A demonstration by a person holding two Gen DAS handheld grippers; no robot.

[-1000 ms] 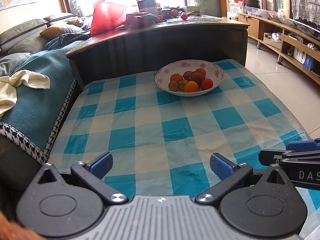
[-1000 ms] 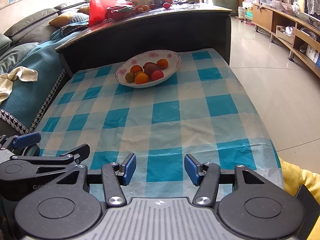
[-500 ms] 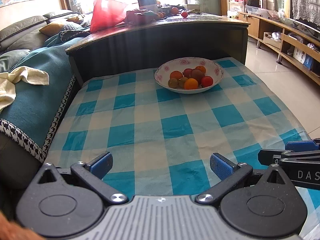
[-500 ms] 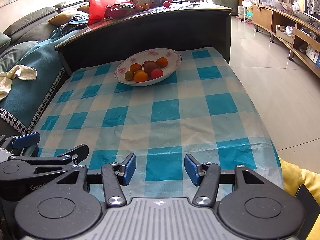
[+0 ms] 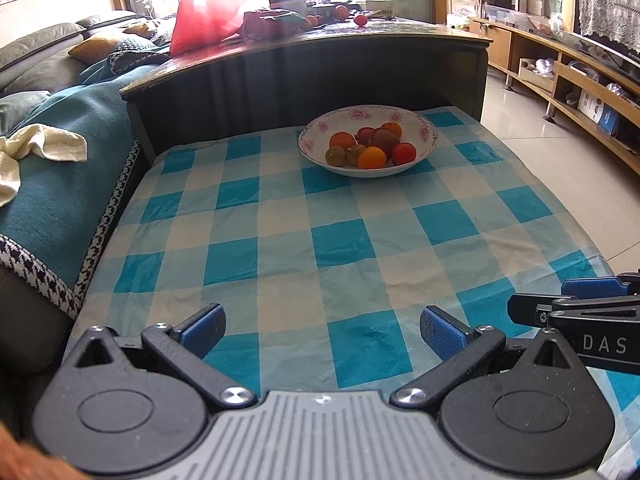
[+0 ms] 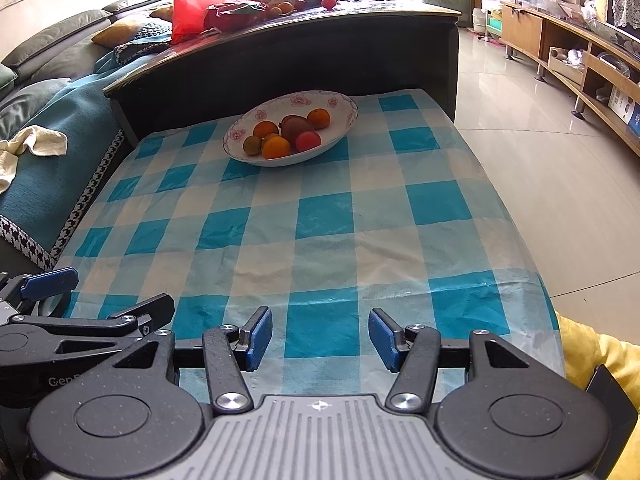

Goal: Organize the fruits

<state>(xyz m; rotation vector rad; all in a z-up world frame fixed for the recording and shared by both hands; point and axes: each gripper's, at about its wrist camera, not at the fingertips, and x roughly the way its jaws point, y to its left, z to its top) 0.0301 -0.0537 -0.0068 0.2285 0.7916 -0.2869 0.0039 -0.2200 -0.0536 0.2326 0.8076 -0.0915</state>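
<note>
A white flowered bowl (image 5: 424,128) (image 6: 344,110) stands at the far end of a blue-and-white checked tablecloth (image 5: 344,240) (image 6: 324,212). It holds several small fruits: oranges (image 5: 372,157) (image 6: 276,147), a red one (image 5: 404,153) (image 6: 308,140), a dark one and brownish ones. My left gripper (image 5: 322,330) is open and empty over the near edge of the cloth. My right gripper (image 6: 320,336) is open and empty beside it, to its right. Both are far from the bowl.
A dark raised table (image 5: 304,68) rises behind the bowl, bearing a red bag (image 5: 204,16), a box and loose fruits (image 5: 360,20). A teal-covered sofa (image 5: 52,152) with a cream cloth lies left. Tiled floor (image 6: 540,152) and low wooden shelves (image 5: 568,64) lie right.
Both grippers have drifted slightly, so the bowl sits a little higher in both views. Both stay open and empty.
</note>
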